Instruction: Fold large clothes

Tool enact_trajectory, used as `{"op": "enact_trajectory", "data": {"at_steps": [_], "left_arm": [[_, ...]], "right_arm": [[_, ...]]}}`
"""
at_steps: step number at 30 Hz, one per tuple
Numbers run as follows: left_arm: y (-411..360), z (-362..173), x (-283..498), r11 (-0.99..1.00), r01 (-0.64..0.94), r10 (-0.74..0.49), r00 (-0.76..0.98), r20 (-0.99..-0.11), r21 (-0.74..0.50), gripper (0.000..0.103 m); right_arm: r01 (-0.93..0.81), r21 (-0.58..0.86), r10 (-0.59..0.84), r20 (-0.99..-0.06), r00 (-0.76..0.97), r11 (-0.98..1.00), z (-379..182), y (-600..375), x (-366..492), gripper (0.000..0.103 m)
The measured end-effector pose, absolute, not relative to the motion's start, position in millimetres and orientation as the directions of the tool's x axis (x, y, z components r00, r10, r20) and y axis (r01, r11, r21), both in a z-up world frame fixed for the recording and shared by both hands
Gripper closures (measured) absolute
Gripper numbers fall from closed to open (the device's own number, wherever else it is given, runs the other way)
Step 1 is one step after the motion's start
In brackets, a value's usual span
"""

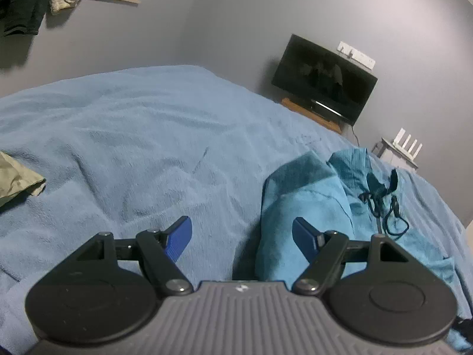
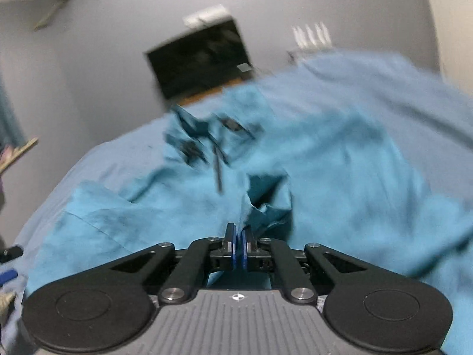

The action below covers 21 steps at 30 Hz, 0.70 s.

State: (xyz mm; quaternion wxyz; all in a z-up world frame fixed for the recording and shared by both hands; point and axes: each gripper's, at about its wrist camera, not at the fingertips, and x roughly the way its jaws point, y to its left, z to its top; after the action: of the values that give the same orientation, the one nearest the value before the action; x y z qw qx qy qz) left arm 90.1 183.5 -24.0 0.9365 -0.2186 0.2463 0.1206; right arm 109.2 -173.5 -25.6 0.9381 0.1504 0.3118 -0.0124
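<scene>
On the blue bed [image 1: 133,124] the teal garment [image 1: 307,207] lies crumpled, soft and limp, best taken by an edge; right tool [image 2: 239,244] pinches its fabric, left tool [image 1: 242,236] gapes wide, empty.

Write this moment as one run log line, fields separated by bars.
left gripper: open, empty | right gripper: shut on teal garment | blue blanket: underneath

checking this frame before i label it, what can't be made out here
- Right wrist view: teal garment and its dark drawstrings smeared by motion blur; its type is unclear.
- Right gripper: shut, a fold seems pinched, but the pads hide the contact.
- Left wrist view: olive cloth cut off by the left edge.
- Left gripper: open, its body hides the blue blanket below.
</scene>
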Motion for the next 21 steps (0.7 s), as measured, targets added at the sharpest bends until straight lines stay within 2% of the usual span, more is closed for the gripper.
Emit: {"op": "enact_trajectory", "data": {"at_steps": [2, 4, 6, 8, 10, 11, 12, 13, 17, 21], "left_arm": [[181, -25, 92, 0.883, -0.327, 0.111, 0.844, -0.525, -0.338, 0.029], [178, -26, 94, 0.892, -0.317, 0.105, 0.839, -0.534, -0.323, 0.029], [175, -28, 96, 0.900, -0.309, 0.101, 0.834, -0.542, -0.307, 0.029], [172, -29, 98, 0.906, -0.302, 0.098, 0.831, -0.548, -0.296, 0.029], [170, -31, 100, 0.912, -0.296, 0.094, 0.825, -0.557, -0.285, 0.029], [169, -31, 101, 0.913, -0.295, 0.093, 0.823, -0.561, -0.281, 0.029], [168, -32, 101, 0.914, -0.293, 0.091, 0.821, -0.564, -0.279, 0.029], [168, -32, 101, 0.915, -0.293, 0.092, 0.821, -0.564, -0.279, 0.029], [169, -31, 102, 0.914, -0.293, 0.091, 0.822, -0.562, -0.280, 0.029], [166, -35, 106, 0.924, -0.279, 0.077, 0.808, -0.584, -0.264, 0.029]], "right_arm": [[0.158, 0.320, 0.077, -0.613, 0.786, 0.934, -39, -183, 107, 0.091], [0.176, 0.352, 0.091, -0.626, 0.774, 0.919, -47, -187, 106, 0.078], [0.176, 0.377, 0.108, -0.622, 0.775, 0.909, -49, -188, 107, 0.042], [0.173, 0.379, 0.110, -0.619, 0.777, 0.909, -50, -185, 111, 0.036], [0.164, 0.383, 0.123, -0.623, 0.773, 0.909, -57, -182, 119, 0.037], [0.163, 0.384, 0.125, -0.624, 0.771, 0.909, -61, -181, 123, 0.047], [0.164, 0.378, 0.121, -0.625, 0.772, 0.911, -62, -181, 127, 0.078], [0.161, 0.367, 0.113, -0.623, 0.774, 0.916, -61, -181, 128, 0.094], [0.156, 0.265, 0.024, -0.571, 0.821, 0.952, -33, -184, 125, 0.098], [0.231, 0.186, -0.104, -0.517, 0.849, 0.955, -5, -215, 128, 0.099]]}}
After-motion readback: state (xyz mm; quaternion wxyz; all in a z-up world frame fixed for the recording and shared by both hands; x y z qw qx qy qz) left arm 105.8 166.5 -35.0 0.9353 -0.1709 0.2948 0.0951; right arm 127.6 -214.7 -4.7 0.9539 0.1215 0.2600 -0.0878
